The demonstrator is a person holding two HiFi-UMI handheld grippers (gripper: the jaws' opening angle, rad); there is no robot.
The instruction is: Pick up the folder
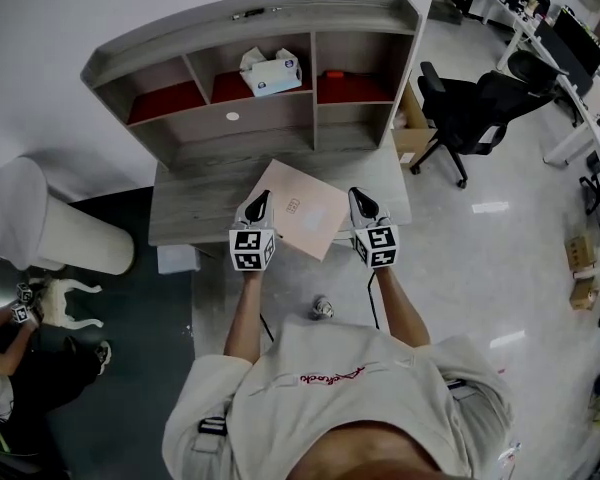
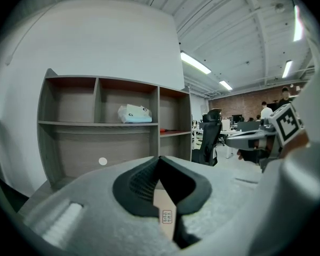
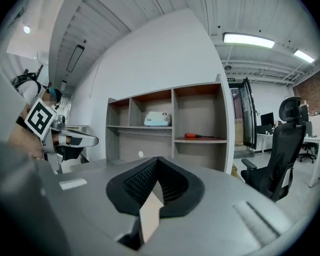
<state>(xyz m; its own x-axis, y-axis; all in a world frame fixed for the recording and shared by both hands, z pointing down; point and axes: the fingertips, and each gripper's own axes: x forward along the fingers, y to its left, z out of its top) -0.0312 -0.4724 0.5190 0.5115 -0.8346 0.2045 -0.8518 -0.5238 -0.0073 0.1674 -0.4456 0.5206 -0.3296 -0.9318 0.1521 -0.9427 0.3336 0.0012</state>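
The folder (image 1: 302, 213) is a flat beige-pink sheet with a small label. It hangs level over the front part of the grey desk (image 1: 185, 208), carried between both grippers. My left gripper (image 1: 257, 208) is shut on its left edge, and my right gripper (image 1: 363, 208) is shut on its right edge. In the left gripper view the folder's edge (image 2: 166, 215) with the label sits pinched in the dark pads of my left gripper (image 2: 160, 175). In the right gripper view a corner of the folder (image 3: 149, 215) is clamped in my right gripper (image 3: 157, 172).
A shelf unit (image 1: 265, 73) stands at the back of the desk, with a tissue box (image 1: 270, 72) in its middle bay and a red tool (image 3: 198, 136) in the right one. A black office chair (image 1: 470, 113) is to the right. A small can (image 1: 322, 308) lies on the floor, and a crouching person (image 1: 15, 368) is at the lower left.
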